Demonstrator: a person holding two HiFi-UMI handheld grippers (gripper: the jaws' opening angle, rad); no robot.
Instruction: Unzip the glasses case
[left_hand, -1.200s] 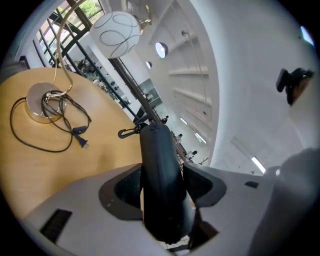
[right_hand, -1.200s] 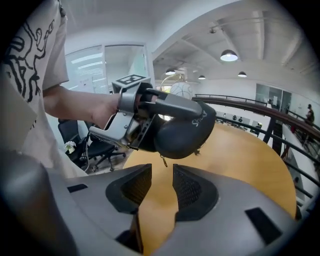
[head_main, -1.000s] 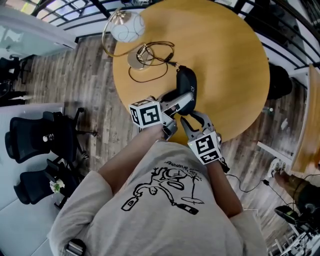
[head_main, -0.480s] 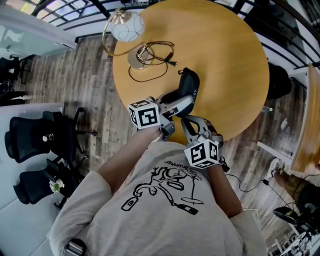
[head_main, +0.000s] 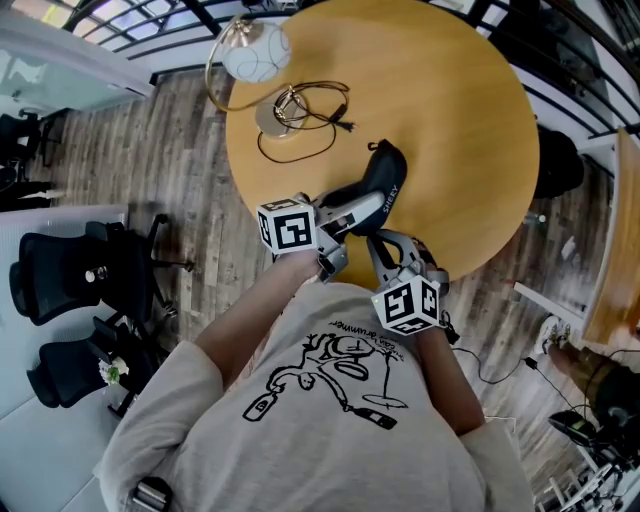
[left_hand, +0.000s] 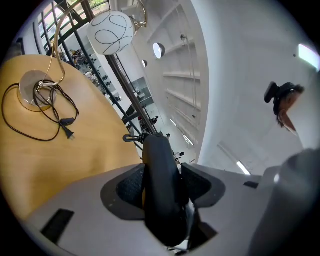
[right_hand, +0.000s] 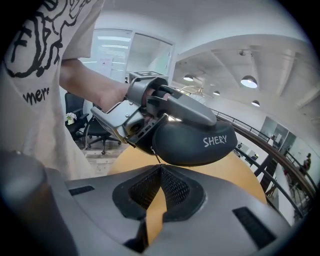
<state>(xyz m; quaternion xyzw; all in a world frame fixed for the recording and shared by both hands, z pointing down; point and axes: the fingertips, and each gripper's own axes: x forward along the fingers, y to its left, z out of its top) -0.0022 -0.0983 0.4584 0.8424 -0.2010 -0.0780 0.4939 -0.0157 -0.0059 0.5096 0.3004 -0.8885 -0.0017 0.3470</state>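
Observation:
The black glasses case (head_main: 386, 178), printed SHERY (right_hand: 196, 143), is held off the round wooden table (head_main: 460, 110) near its front edge. My left gripper (head_main: 370, 203) grips the case's near end edge-on; its jaws are closing and both pads press on the case (left_hand: 161, 192). My right gripper (head_main: 373, 238) sits just below the case, pointing up at it. Its jaws (right_hand: 160, 167) are shut, and a thin zipper pull runs from the case's lower edge into their tips. The hand holding the left gripper (right_hand: 150, 105) shows behind the case.
A lamp with a white globe (head_main: 255, 52) stands at the table's far left, its base and black cord (head_main: 295, 112) beside it. Black office chairs (head_main: 70, 275) stand on the wood floor to the left. A railing runs past the table's far side.
The right gripper's jaws have shut under the case and the gripper has rolled. The case's far end has swung slightly to the right. The left gripper has hardly moved.

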